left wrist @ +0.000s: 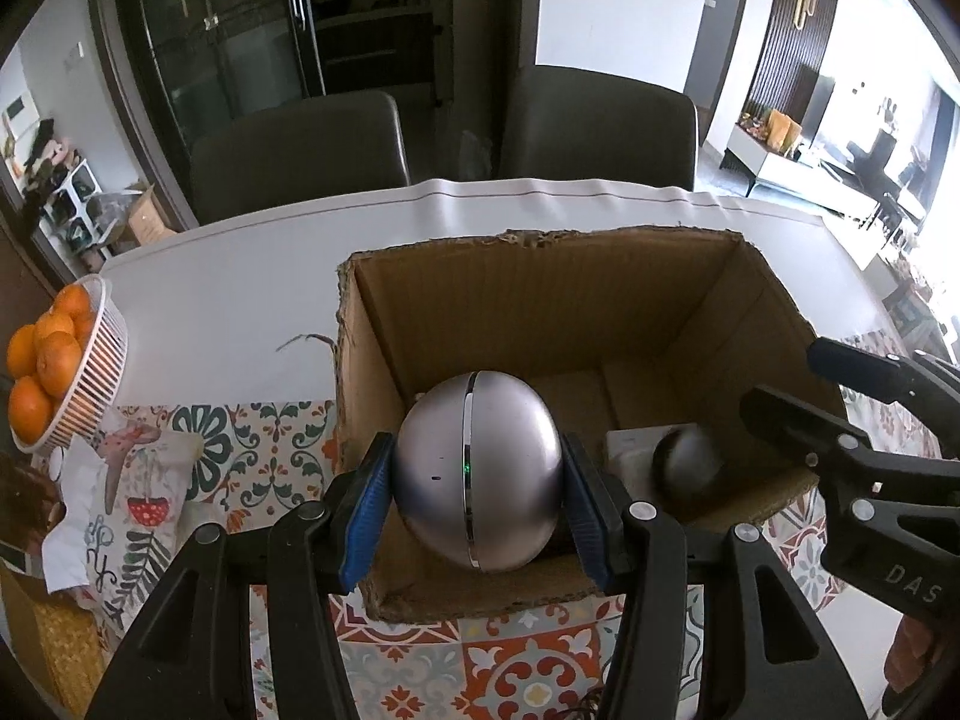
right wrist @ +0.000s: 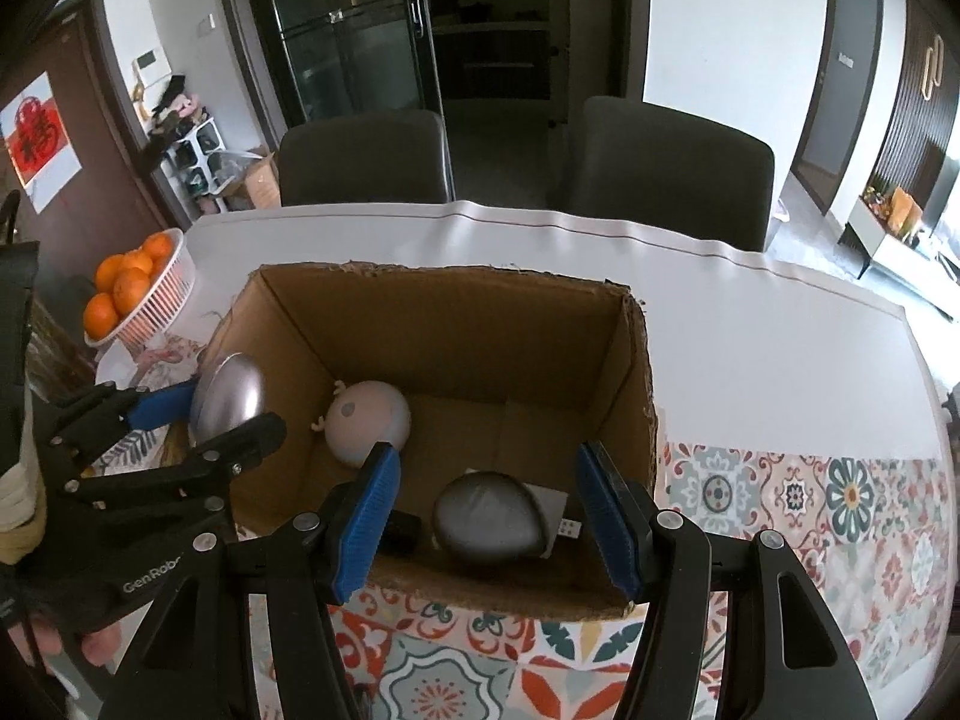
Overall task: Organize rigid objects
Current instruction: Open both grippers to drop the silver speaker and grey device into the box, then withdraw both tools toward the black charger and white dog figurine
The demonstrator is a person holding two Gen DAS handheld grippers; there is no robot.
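A silver egg-shaped gadget (left wrist: 478, 471) with a small green light hangs over the near left corner of the open cardboard box (left wrist: 540, 240). My left gripper (left wrist: 478, 480) is shut on it, blue pads pressing both sides. In the right wrist view that gadget (right wrist: 231, 399) and left gripper (right wrist: 222, 414) sit at the box's (right wrist: 444, 269) left wall. My right gripper (right wrist: 489, 516) stands open above a dark grey rounded object (right wrist: 489, 519) on the box floor, pads clear of it. A pink round toy (right wrist: 369, 429) lies further back. From the left, the right gripper (left wrist: 789, 378) is over the box's right side.
A white basket of oranges (left wrist: 72, 372) stands at the table's left edge. A small black item (right wrist: 399, 531) and a white card (right wrist: 558, 510) lie in the box. A patterned mat (right wrist: 810, 498) covers the near table, and two dark chairs (right wrist: 666, 174) stand behind it.
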